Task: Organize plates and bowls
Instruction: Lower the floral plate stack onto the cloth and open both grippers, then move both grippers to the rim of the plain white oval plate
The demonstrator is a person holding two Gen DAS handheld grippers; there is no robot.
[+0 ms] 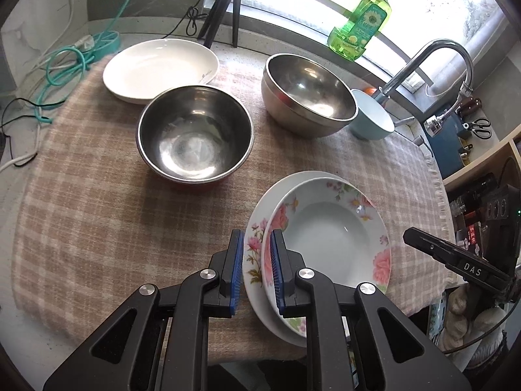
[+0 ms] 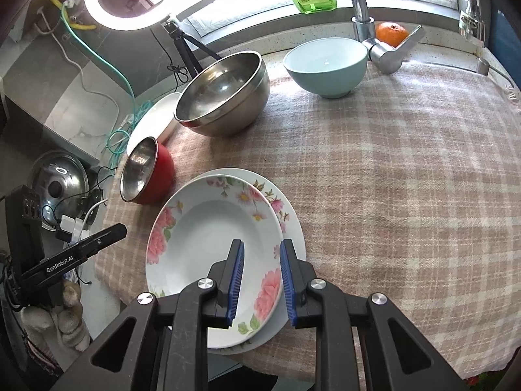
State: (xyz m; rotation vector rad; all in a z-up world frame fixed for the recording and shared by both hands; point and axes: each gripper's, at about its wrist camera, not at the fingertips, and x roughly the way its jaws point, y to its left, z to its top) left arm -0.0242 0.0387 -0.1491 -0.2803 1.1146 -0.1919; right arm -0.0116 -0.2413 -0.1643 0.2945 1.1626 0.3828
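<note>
Two floral plates lie stacked near the front edge of the checked cloth (image 1: 97, 195): a deep one (image 1: 332, 228) (image 2: 208, 238) on a flatter one (image 1: 276, 192) (image 2: 289, 215). My left gripper (image 1: 257, 238) hangs over their left rim, open by a narrow gap, its pads off the rim. My right gripper (image 2: 262, 244) hovers over the right rim, also open and holding nothing. Further back stand a red-sided steel bowl (image 1: 195, 133) (image 2: 143, 169), a larger steel bowl (image 1: 309, 94) (image 2: 224, 94), a light blue bowl (image 1: 374, 117) (image 2: 325, 65) and a white plate (image 1: 159, 65) (image 2: 156, 120).
A faucet (image 1: 433, 62) and a green soap bottle (image 1: 361, 26) stand at the back right by the window, with an orange (image 2: 392, 32) beside them. A tripod (image 1: 224, 9) and loose cables (image 1: 65, 65) are at the back left. A pot lid (image 2: 58, 182) lies off the cloth's left side.
</note>
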